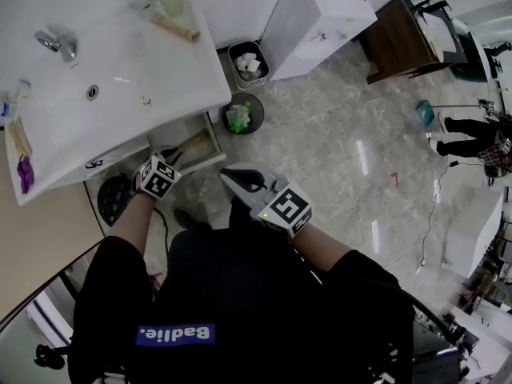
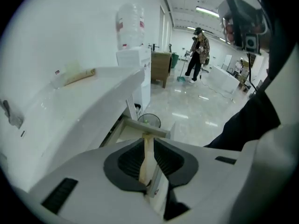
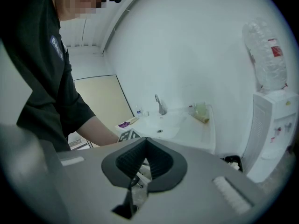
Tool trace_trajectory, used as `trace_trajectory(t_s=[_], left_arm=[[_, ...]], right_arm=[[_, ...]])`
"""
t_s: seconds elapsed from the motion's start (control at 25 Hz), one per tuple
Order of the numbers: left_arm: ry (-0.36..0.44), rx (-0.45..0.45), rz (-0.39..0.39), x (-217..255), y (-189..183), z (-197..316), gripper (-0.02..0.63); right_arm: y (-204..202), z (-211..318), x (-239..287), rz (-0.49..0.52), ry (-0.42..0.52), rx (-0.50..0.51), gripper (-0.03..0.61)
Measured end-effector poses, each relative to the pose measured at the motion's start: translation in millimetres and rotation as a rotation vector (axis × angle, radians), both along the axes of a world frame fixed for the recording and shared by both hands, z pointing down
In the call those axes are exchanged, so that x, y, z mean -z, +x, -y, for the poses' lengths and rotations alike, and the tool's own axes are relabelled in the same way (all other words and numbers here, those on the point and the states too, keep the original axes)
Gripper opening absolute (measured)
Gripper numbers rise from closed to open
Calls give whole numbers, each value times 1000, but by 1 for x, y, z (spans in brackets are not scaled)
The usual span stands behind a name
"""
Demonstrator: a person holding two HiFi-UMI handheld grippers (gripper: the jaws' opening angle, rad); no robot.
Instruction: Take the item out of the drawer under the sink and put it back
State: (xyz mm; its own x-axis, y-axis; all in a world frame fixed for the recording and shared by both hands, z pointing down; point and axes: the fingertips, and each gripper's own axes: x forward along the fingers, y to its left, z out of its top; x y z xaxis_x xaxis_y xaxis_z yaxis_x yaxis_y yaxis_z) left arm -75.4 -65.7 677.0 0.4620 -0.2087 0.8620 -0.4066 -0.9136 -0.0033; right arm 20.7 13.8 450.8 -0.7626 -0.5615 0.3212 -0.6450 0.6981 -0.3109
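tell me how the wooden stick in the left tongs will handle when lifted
Probably stiff: the stick runs straight out of the left tongs. Likely light, since it looks thin and flat. Unlikely to roll, with flat faces against the pads.

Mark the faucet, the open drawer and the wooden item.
faucet (image 1: pixel 58 44): head view, on its spout.
drawer (image 1: pixel 216 142): head view, on its side wall.
wooden item (image 2: pixel 146 157): left gripper view, on its shaft.

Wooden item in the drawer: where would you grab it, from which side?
Probably its narrow near end, from above the open drawer: the wooden item is a slim strip, so jaws fit across its thin faces, as the left gripper grips it.
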Motion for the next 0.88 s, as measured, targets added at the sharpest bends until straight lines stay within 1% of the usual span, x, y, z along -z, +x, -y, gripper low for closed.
trace_trajectory(t_s=[0.12, 0.24, 0.32, 0.6, 0.88], left_arm=[[25, 69, -93, 35, 2, -6, 49], [31, 151, -189, 70, 0, -12, 49], [48, 187, -254, 96, -2, -16, 49], [136, 259, -458, 186, -8, -35, 48], [198, 338, -614, 256, -30, -50, 32]], right_arm=[[-7, -1, 3, -12, 7, 21, 2], [-16, 0, 9, -22, 16, 35, 2], [-23, 2, 12, -24, 22, 41, 2], [-51, 6, 17, -29, 34, 82, 2], [-85, 5, 25, -16, 64, 132, 2]])
